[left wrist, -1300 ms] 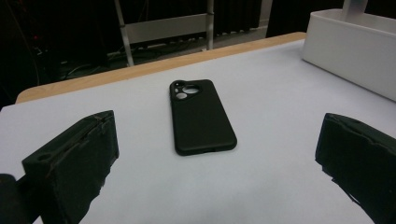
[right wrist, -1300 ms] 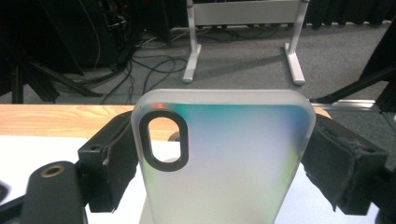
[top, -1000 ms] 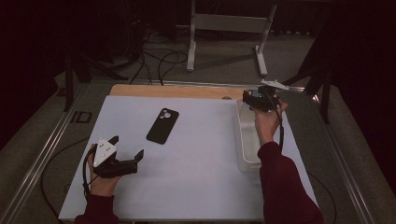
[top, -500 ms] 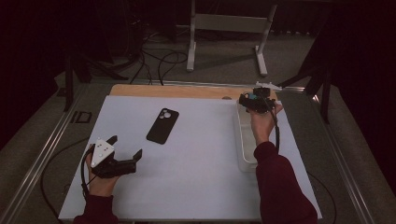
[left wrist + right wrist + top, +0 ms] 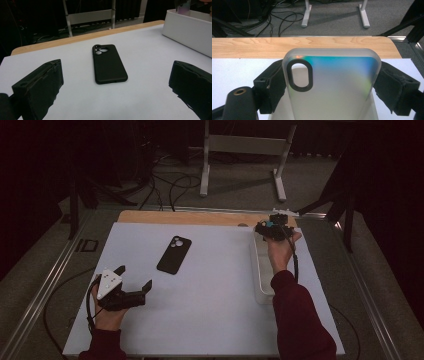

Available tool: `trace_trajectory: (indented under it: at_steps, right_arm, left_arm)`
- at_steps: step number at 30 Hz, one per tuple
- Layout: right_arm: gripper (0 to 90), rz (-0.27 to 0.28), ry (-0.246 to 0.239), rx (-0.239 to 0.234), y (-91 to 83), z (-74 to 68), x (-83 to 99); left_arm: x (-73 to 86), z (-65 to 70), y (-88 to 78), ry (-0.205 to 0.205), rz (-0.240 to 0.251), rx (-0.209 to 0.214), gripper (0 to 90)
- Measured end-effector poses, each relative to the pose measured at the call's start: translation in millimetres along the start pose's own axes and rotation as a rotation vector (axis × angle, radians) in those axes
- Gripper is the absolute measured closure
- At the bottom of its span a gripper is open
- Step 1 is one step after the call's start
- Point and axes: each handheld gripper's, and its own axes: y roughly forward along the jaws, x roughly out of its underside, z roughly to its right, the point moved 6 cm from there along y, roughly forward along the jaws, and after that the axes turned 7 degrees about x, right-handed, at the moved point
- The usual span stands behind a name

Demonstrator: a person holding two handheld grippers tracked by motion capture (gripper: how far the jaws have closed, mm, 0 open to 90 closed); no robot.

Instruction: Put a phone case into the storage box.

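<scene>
A black phone (image 5: 174, 254) lies back up on the white mat (image 5: 210, 290), its camera end toward the far edge. My left gripper (image 5: 134, 276) rests open near the mat's front left corner; the phone (image 5: 108, 63) lies a little ahead of its spread jaws, untouched. My right gripper (image 5: 265, 226) hovers over the far end of a long white tray (image 5: 260, 282). It is shut on a translucent, iridescent phone case (image 5: 337, 82) with an oval camera cutout. The jaws press the case's two long sides.
A bare wooden strip (image 5: 190, 217) runs along the mat's far edge. Beyond the table, cables (image 5: 170, 185) and a white metal stand (image 5: 240, 150) sit on the carpet. The tray's wall (image 5: 185, 25) rises at the right of the mat.
My right gripper has drifted slightly left and nearer over the tray's far end, still holding the case. The left gripper and the phone have not moved.
</scene>
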Motion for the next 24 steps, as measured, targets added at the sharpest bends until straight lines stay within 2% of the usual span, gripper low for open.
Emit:
trace_trajectory:
  at_steps: [3, 7, 10, 18, 24]
  right_arm:
    - [15.3, 0.005, 0.002, 0.002, 0.3, 0.0, -0.2]
    - [9.0, 0.034, -0.002, 0.0, -2.0, 0.2, -3.7]
    - [8.6, 0.047, 0.006, 0.009, -4.9, 2.3, -6.3]
    - [8.6, 0.051, 0.001, -0.006, -9.7, 3.2, -7.1]
    - [8.7, 0.083, -0.02, -0.065, -29.8, 0.7, -9.7]
  left_arm:
    - [-0.1, 0.1, -0.2, -0.001, 0.001, 0.0, 0.0]
    - [-0.1, 0.3, -0.1, 0.0, 0.001, 0.0, 0.0]
    - [-0.1, 0.6, 0.0, 0.0, 0.001, 0.0, 0.0]
    - [0.1, 0.9, 0.3, 0.001, -0.002, -0.002, 0.0]
    - [0.1, 1.5, 0.3, 0.002, -0.003, -0.001, 0.0]
